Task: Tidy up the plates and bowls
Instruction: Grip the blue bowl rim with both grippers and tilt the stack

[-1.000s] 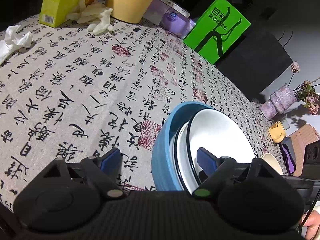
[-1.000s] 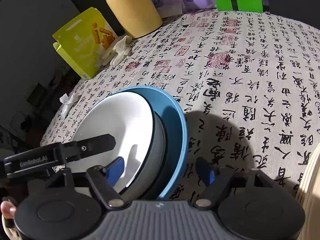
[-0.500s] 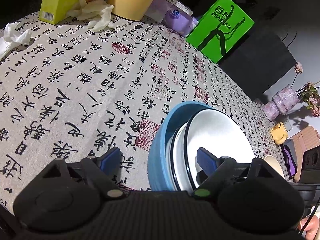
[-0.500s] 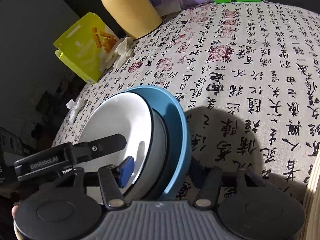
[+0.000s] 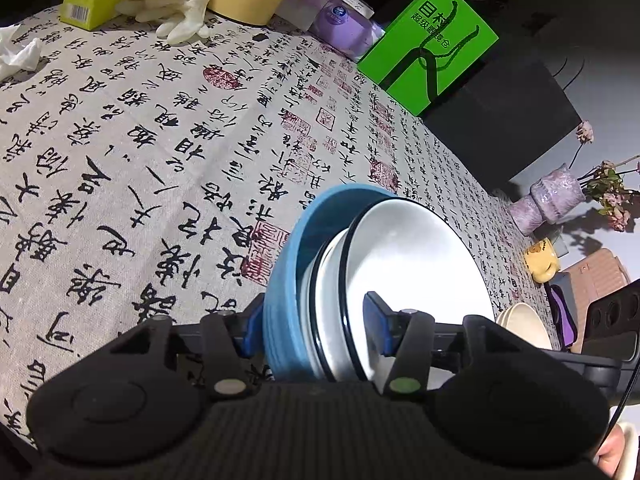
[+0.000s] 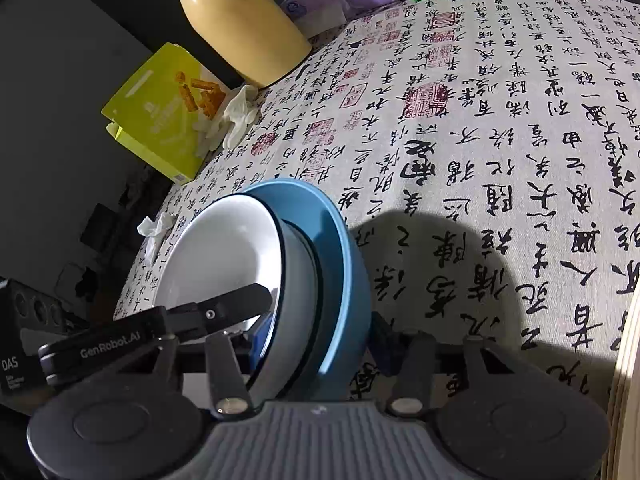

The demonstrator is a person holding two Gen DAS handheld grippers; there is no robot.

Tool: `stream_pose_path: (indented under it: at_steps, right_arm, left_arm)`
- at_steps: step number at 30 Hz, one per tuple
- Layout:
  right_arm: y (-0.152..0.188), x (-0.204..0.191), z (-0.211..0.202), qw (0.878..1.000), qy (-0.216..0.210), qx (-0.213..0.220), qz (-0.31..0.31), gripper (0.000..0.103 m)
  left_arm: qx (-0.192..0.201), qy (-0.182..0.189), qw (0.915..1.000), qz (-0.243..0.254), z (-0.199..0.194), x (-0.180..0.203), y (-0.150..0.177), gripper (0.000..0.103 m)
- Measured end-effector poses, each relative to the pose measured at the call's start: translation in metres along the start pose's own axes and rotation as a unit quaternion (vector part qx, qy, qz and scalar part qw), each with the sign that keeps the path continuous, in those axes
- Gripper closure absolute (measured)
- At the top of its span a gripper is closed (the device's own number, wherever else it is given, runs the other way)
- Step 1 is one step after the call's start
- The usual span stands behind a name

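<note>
Your left gripper (image 5: 312, 328) and right gripper (image 6: 316, 344) now straddle opposite edges of the dish stack: a blue bowl (image 5: 288, 280) holding black-rimmed white plates (image 5: 408, 264), tilted on the calligraphy tablecloth (image 5: 140, 152). A second ago each pair of fingers stood wide, with one pad clear of the stack. Both sets of jaws are closing; the blue pads (image 5: 250, 330) now press the bowl's outer wall and the top plate's face. The yellow box (image 6: 160, 112) and green bag (image 5: 428, 44) have not moved.
</note>
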State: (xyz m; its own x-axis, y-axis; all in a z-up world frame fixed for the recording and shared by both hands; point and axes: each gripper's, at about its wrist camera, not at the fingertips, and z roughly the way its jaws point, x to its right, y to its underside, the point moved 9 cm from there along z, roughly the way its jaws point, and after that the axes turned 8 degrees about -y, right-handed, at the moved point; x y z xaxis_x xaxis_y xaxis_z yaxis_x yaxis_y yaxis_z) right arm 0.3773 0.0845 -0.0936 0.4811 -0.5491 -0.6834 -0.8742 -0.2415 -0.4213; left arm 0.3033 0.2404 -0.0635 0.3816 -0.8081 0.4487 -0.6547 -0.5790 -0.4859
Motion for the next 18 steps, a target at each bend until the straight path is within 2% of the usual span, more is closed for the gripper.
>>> stream_pose_path:
  at_steps: [5,18]
  right_arm:
    - [-0.0036,0.0046,-0.0019,1.0,-0.004,0.003,0.018,0.059]
    - [-0.0072,0.0034,0.004,1.0,-0.001,-0.007,0.021,0.058]
  left_arm:
    - [-0.001,-0.001,1.0,-0.001,-0.0005,-0.001,-0.0002,0.053]
    - [-0.007,-0.003,1.0,-0.005,0.0018,-0.0011,0.0007,0.052]
